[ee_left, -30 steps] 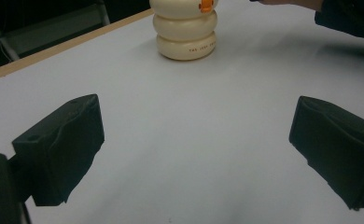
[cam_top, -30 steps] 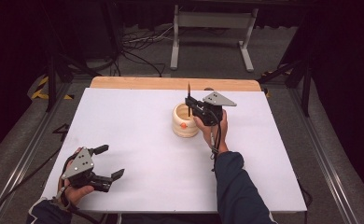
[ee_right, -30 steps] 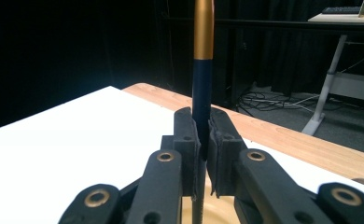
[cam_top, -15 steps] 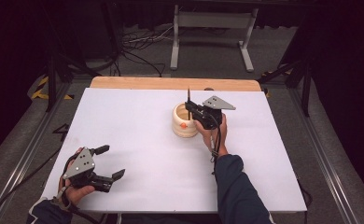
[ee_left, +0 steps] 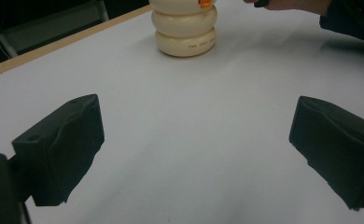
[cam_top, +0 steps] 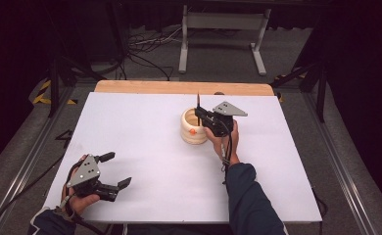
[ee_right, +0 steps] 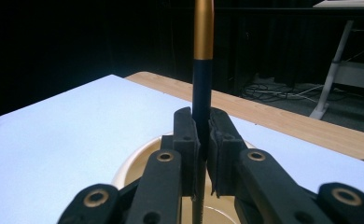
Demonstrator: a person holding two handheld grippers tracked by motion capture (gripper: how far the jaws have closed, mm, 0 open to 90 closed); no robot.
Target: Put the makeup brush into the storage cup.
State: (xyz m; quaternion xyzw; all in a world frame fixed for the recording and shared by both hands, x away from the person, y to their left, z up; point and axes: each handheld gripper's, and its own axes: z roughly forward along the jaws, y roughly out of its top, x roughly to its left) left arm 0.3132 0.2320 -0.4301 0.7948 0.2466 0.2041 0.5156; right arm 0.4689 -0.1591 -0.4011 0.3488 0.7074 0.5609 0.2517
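Pen (ee_right: 202, 84) stands upright in right tongs (ee_right: 201, 140).

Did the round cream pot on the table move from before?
No. The cream pot sits equally close to the table's wooden edge.

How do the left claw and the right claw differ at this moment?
The left claw stands open with nothing between its jaws; the right claw is shut on a dark pen with a gold end. The left claw sits near the front left corner of the white table, far from the cream ribbed holder; the right claw is right over the holder's mouth, keeping the pen upright. Both are black, hand-held and carry a grey plate.
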